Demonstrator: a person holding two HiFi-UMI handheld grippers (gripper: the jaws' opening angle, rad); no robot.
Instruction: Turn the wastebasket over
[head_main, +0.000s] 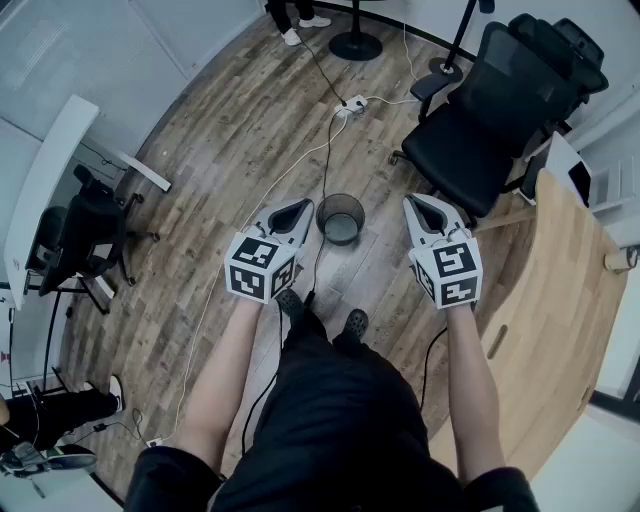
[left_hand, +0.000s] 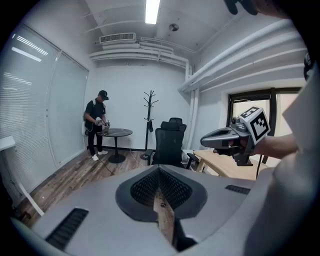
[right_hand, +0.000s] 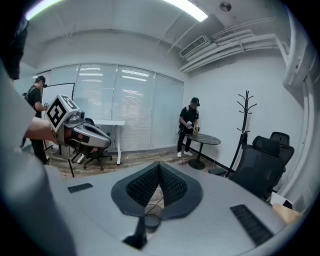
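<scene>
Upright on the wooden floor (head_main: 230, 150), mouth up: a round dark wastebasket (head_main: 340, 220), just ahead of the wearer's black shoes (head_main: 355, 322). Passed close on its left side by a thin cable (head_main: 326, 165), leading back to a white power strip (head_main: 352, 103).

Flanking it in the head view, one on each side and clear of it: the left hand-held gripper (head_main: 303, 207) and the right hand-held gripper (head_main: 410, 201), both angled forward and somewhat down. Jaws of each pressed together, with nothing caught between the ribbed pads. Only floorboards seen through the slit under the left pair. The wastebasket's round rim glimpsed low through the gap under the right pair. Marker cubes at the rear of both tools, forearms behind them.

Further out: a black office chair (head_main: 500, 100) beyond the right tool, next to a curved wooden desk (head_main: 570, 300) along the right edge. Off to the left, a second dark chair (head_main: 85, 235) beside a white desk (head_main: 45, 190). At the far end of the room, in the left gripper view, a person in black (left_hand: 97, 125) standing at a small round table (left_hand: 116, 132), with a coat stand (left_hand: 150, 107) near the wall.
</scene>
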